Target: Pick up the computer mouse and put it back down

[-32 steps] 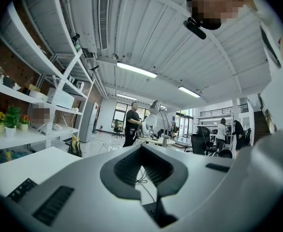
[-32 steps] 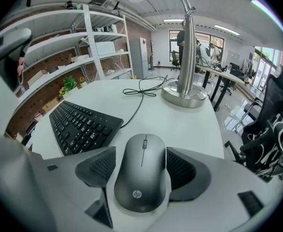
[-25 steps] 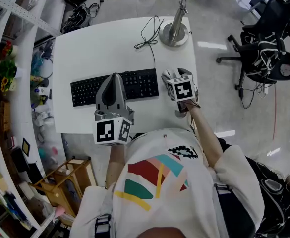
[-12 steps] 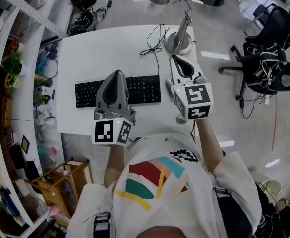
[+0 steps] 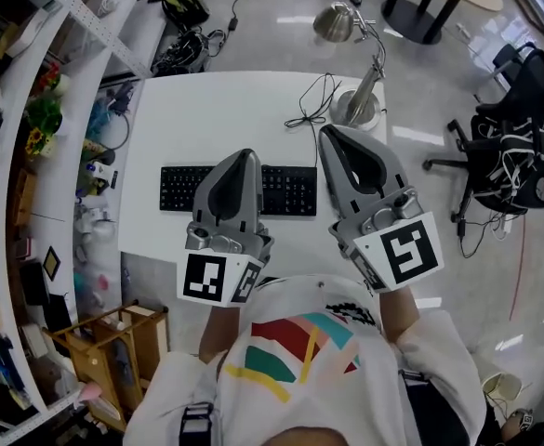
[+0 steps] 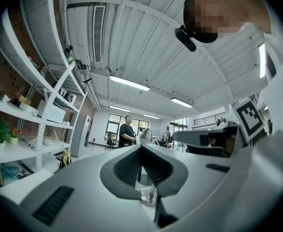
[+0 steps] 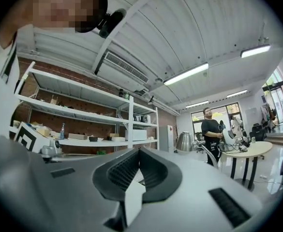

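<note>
No computer mouse shows in any view; the place on the white desk (image 5: 216,110) where it could lie is covered by my right gripper. The right gripper (image 5: 327,130) is held high, pointing level over the desk's right end. Its jaws are shut with nothing between them (image 7: 139,150). My left gripper (image 5: 244,153) hovers level above the black keyboard (image 5: 285,191), and its jaws meet at the tips with nothing held (image 6: 142,146).
A silver desk lamp (image 5: 360,100) and a thin black cable (image 5: 313,110) stand at the desk's far right. Shelving (image 5: 30,156) runs along the left, and an office chair (image 5: 523,156) is on the right. A person (image 7: 211,134) stands across the room by a round table (image 7: 247,151).
The right gripper rose from the desk's right end towards the camera and swung from pointing down to level. The left rose a little. The mouse, seen by the right jaws earlier, is now covered.
</note>
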The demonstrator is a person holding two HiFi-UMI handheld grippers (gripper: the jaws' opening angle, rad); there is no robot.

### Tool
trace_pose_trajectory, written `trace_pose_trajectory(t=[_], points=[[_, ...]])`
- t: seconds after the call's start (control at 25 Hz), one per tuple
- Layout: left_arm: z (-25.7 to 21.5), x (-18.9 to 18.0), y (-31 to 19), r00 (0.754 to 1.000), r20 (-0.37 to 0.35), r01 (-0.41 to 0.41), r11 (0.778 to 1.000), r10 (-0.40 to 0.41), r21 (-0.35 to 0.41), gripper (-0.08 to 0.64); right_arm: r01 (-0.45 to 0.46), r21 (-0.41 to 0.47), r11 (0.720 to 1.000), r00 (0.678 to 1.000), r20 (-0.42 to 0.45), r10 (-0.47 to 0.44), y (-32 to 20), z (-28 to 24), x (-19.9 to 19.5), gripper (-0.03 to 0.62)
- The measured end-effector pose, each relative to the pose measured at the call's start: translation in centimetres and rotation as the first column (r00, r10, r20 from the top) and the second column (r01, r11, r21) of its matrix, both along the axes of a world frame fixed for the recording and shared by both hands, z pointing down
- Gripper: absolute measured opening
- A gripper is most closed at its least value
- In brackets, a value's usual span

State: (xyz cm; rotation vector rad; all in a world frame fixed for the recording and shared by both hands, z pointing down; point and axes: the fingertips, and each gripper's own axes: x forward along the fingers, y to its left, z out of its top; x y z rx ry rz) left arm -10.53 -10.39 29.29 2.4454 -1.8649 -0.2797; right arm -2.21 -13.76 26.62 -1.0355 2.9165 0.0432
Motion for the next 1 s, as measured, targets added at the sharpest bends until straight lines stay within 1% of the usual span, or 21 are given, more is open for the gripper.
trace_pose_trajectory(t=[0.24,0.44,0.6,0.8,1.0], points=[[0.5,-0.6,0.1,1.000,0.004,0.017,1.000,-0.017,-0.017,0.044,0.074,-0.016,0.997,0.997,0.019,-0.074,1.1,0.0,-1.8,0.012],[0.4,-0.6,0.0,1.000,0.009,0.022,1.000,-0.022,-0.015,0.044,0.103,-0.023,0.994,0.995,0.009,-0.103,1.4,0.3,-2.3,0.014],[0.1,-0.1,-0.1,1.000,0.017,0.018,1.000,-0.018,-0.009,0.044,0.111,-0.014,0.994,0.994,0.012,-0.111,1.7,0.0,-2.3,0.013],[-0.4,0.0,0.1,1.000,0.019,0.018,1.000,-0.018,0.007,0.044,0.106,0.025,0.994,0.993,0.046,-0.107,1.5,-1.2,-2.4,0.013],[-0.4,0.0,0.3,1.000,0.018,0.022,1.000,-0.022,0.007,0.044,0.110,0.011,0.994,0.993,0.035,-0.110,1.9,-0.8,-2.2,0.013]])
